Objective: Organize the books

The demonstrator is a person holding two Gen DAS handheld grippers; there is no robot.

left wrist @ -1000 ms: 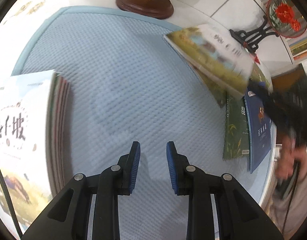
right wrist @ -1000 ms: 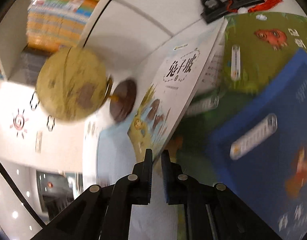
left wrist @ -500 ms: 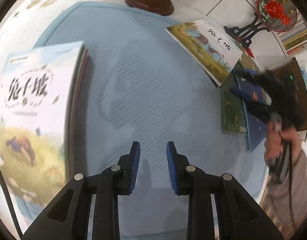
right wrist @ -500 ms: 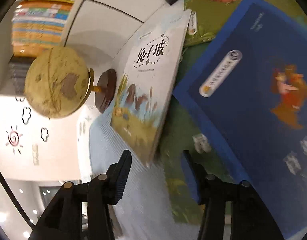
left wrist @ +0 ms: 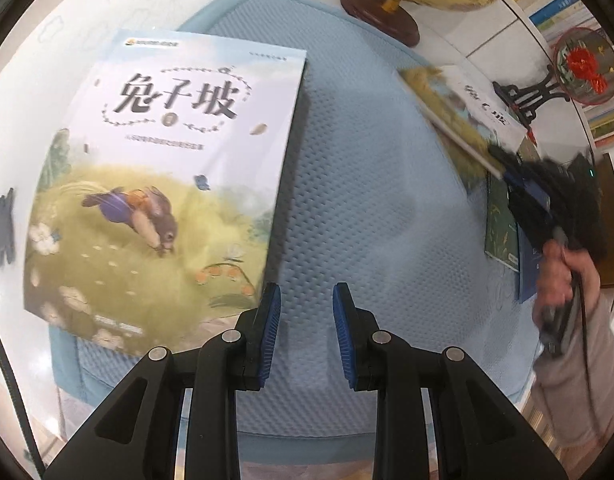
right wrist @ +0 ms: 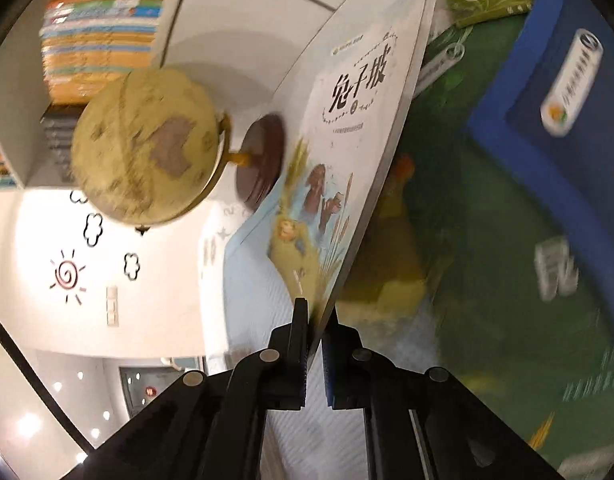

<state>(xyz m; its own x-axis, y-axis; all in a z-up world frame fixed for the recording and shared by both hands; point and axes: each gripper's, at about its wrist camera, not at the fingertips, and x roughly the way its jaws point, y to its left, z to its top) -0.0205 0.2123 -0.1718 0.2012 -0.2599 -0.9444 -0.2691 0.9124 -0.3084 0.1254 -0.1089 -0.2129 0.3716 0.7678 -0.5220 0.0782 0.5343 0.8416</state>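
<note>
Now, w/ right gripper (right wrist: 315, 316) pinched on just the rabbit book (right wrist: 347, 152) corner and left gripper (left wrist: 306, 312) apart, empty, book could slip/sag, imo.

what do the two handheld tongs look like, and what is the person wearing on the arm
Both tongs are matte black plastic with angular, cut-out linkage arms and round silver pivot pins. The left tongs carry ribbed blue pads on the inner faces of the fingers. The right tongs are the same black build; from the left wrist view a thin black cable hangs from them, beside a loose grey sleeve.
</note>
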